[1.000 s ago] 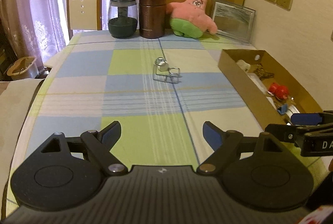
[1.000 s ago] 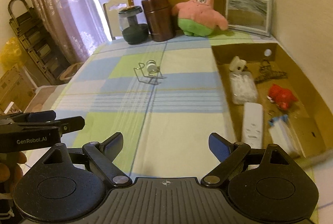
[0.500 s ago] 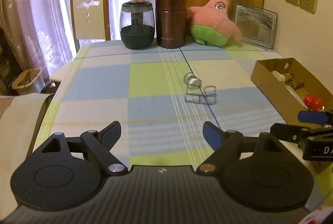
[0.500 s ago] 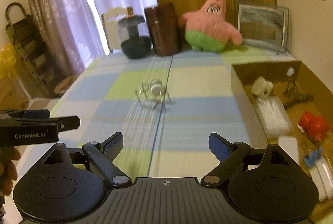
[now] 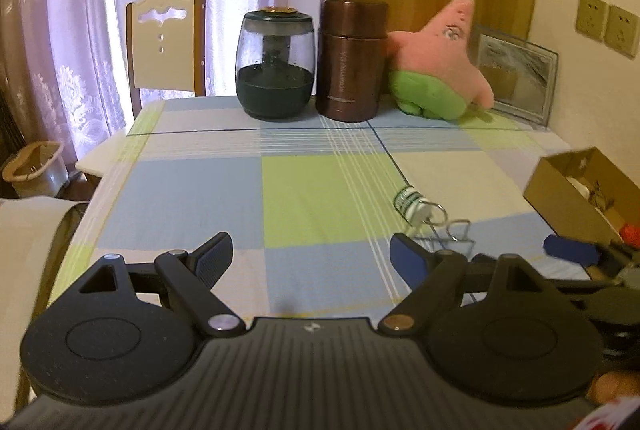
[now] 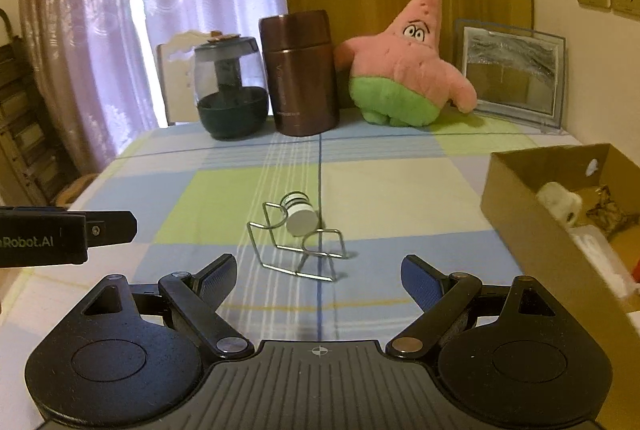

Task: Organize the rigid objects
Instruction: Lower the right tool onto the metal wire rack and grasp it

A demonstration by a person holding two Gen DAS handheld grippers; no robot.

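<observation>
The left gripper (image 5: 310, 256) was tilted downward, its jaws wide and empty; the right gripper (image 6: 318, 276) was alongside it, likewise tilted down, wide and empty.

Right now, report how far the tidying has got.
Done: the cardboard box at the table's right edge already holds several small items, among them a white roll. In hand: nothing; the left gripper and right gripper are both open and empty. Left: the small bottle lying in its wire holder mid-table, just ahead of the right gripper, probably next.
</observation>
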